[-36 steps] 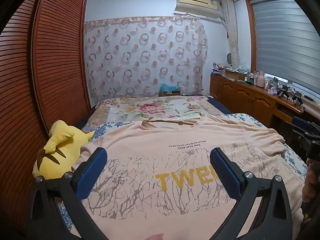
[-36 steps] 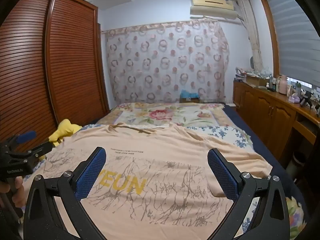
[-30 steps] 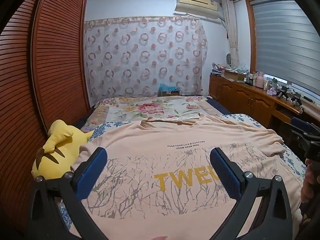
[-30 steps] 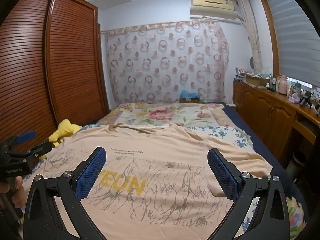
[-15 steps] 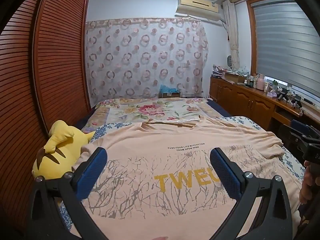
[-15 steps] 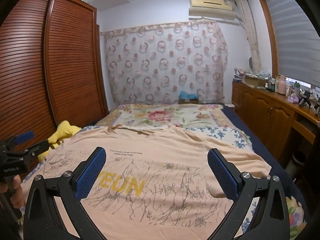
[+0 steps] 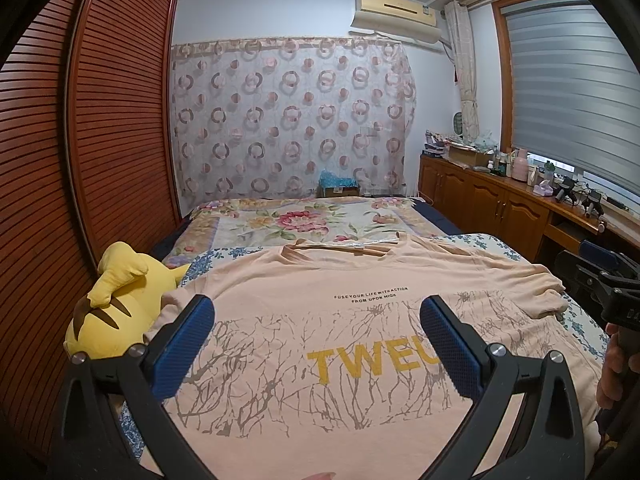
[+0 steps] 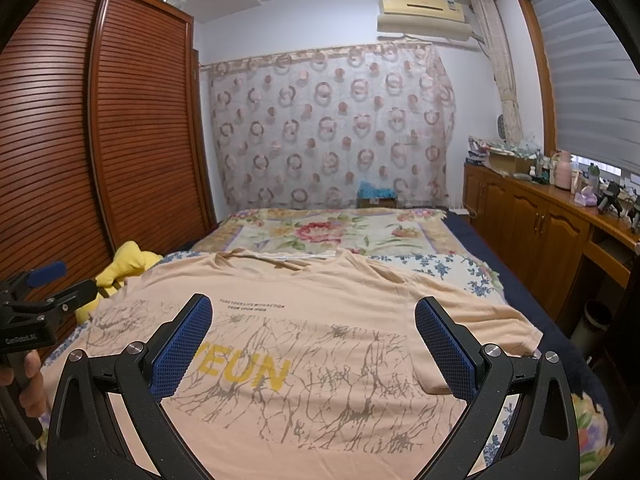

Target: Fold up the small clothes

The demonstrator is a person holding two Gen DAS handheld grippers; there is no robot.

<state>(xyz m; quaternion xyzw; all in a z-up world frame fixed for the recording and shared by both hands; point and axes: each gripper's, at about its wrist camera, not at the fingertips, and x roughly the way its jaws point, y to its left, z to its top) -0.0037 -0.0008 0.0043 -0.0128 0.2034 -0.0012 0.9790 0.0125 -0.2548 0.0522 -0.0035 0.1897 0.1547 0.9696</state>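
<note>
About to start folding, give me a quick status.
Left gripper open, right gripper open, both empty above the shirt. Shirt flat on bed, unfolded. Plush toy at its left sleeve.

Yellow plush [image 7: 116,312] (by wardrobe [image 7: 80,160]).

T-shirt [image 7: 320,304] spread on the bed [image 7: 304,220], plush toy [image 7: 116,304] at its left
</note>
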